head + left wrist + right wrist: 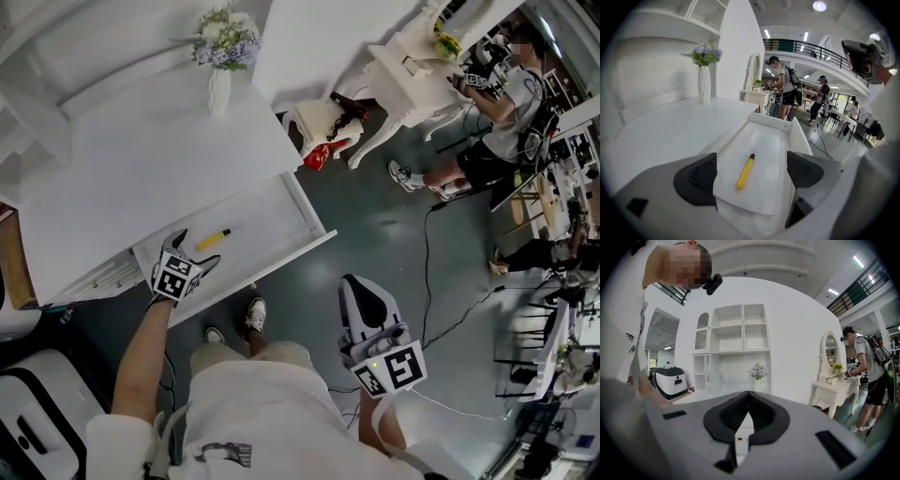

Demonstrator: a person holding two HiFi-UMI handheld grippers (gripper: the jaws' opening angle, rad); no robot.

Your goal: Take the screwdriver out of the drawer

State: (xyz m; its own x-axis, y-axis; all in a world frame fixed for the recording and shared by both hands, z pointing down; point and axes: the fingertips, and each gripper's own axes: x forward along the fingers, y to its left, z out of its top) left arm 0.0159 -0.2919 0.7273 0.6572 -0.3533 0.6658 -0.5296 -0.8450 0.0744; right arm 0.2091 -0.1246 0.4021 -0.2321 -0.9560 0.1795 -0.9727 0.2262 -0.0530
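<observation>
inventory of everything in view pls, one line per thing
yellow-handled screwdriver: 1, yellow with dark shaft, lying flat in the drawer
open white drawer: 1, white, pulled out from the desk
white desk: 1, white, upper left
white vase of pale flowers: 1, white, on the desk's far side
white dressing table: 1, white, beyond the desk
bystander: 1, dark shorts, at the dressing table
black-and-white machine: 1, on the floor, lower left
left tool: 1, grey, jaws apart, at the drawer short of the screwdriver
right tool: 1, grey, jaws together, empty, over the floor
</observation>
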